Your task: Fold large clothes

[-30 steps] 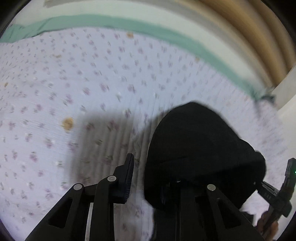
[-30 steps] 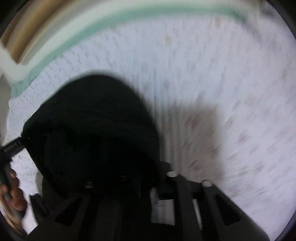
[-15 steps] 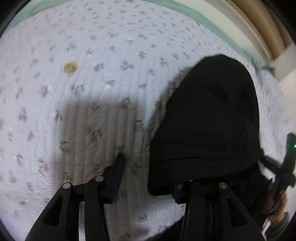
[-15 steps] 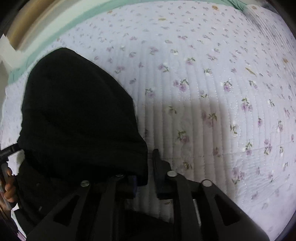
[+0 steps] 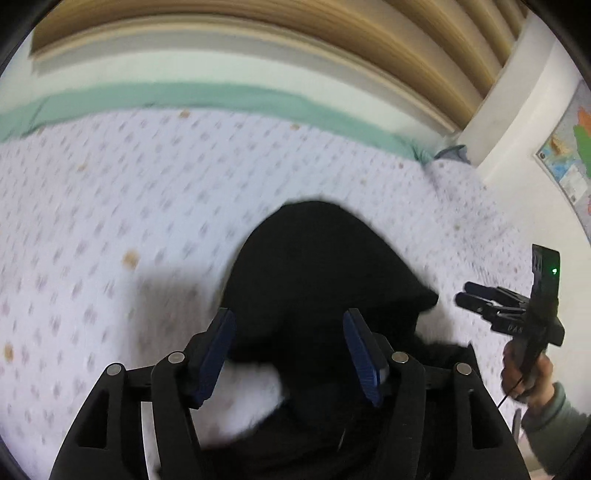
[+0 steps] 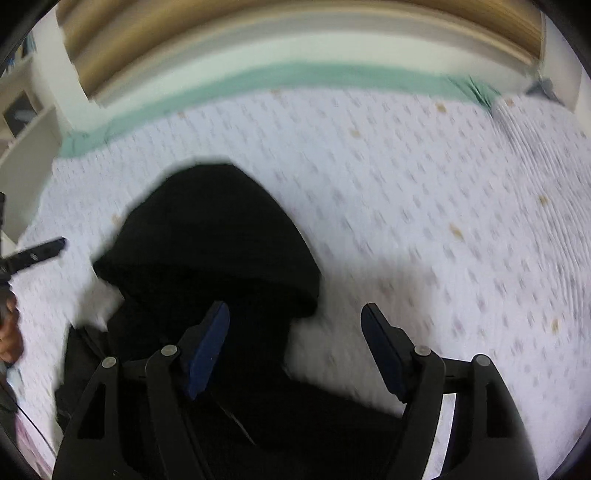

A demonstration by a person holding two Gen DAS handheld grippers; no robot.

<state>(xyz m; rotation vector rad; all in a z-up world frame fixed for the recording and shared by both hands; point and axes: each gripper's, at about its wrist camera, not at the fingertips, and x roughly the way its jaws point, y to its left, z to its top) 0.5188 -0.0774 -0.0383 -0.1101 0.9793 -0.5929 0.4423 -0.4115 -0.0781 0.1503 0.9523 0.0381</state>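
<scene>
A black hooded garment (image 5: 317,280) lies on the flowered bedspread, its hood (image 6: 214,240) flat and pointing toward the far edge of the bed. My left gripper (image 5: 290,330) hovers over the garment's near part, jaws opening, blue pads apart with cloth below them but not pinched. My right gripper (image 6: 295,325) is likewise above the garment's right edge, jaws opening and holding nothing. In the left wrist view the right gripper (image 5: 476,301) shows at the right, held by a hand (image 5: 532,376). Both views are blurred.
The bedspread (image 5: 110,221) is pale lilac with small flowers and a green border (image 5: 184,96) at the far side. Beyond it runs a wooden headboard (image 6: 258,29). A wall map (image 5: 569,147) hangs at the right; white shelving (image 6: 26,147) stands at the left.
Both grippers let go of the black cloth and opened wide. Both rose and drew back, so the headboard and wall came into view. The hood now lies flat on the bed.
</scene>
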